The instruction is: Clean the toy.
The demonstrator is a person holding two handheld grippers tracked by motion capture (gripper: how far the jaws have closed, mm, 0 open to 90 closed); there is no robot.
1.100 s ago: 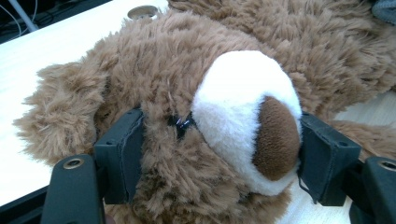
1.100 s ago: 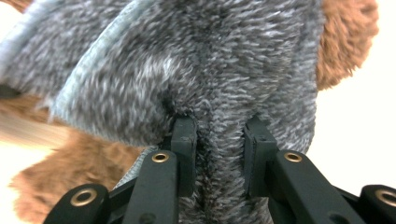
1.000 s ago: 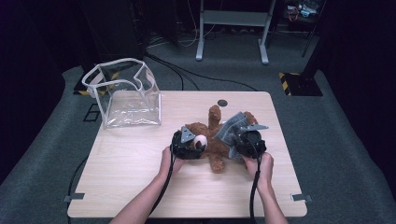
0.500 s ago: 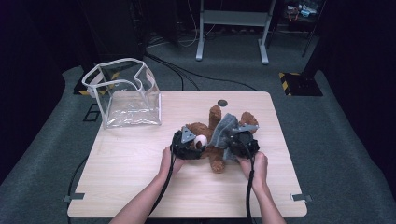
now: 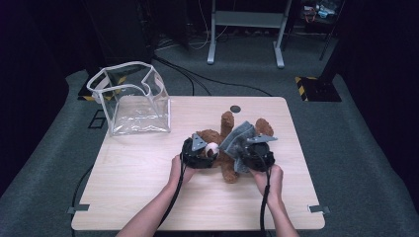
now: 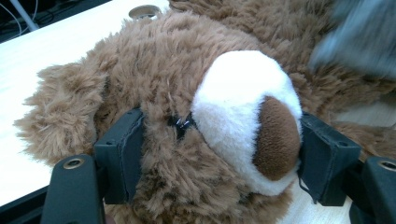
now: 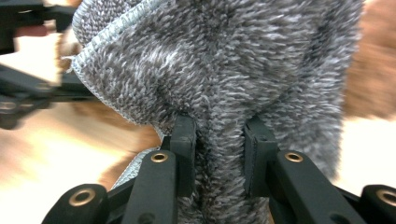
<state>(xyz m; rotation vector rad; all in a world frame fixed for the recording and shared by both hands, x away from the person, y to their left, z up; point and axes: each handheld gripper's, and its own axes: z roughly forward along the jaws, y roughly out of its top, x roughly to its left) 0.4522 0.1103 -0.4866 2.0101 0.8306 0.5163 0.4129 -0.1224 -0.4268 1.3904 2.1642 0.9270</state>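
A brown plush bear (image 5: 225, 148) with a white muzzle and dark brown nose lies on its back mid-table (image 5: 148, 197), a grey knitted garment (image 5: 239, 140) bunched over its body. The left gripper (image 6: 219, 154) is clamped on the bear's head, and the right gripper (image 7: 218, 149) pinches a fold of the grey garment. A clear plastic bag (image 5: 131, 103) stands open well apart at the table's far left corner, and a small dark disc (image 5: 235, 108) sits near the far edge

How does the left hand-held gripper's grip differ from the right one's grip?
The left hand-held gripper has its jaws set wide around the head of the brown teddy bear, while the right hand-held gripper has its jaws close together, pinching a fold of the grey garment. The left one clamps thick plush; the right one clamps thin knitted fabric. Both are shut on something soft, and both sit by the bear on the table.
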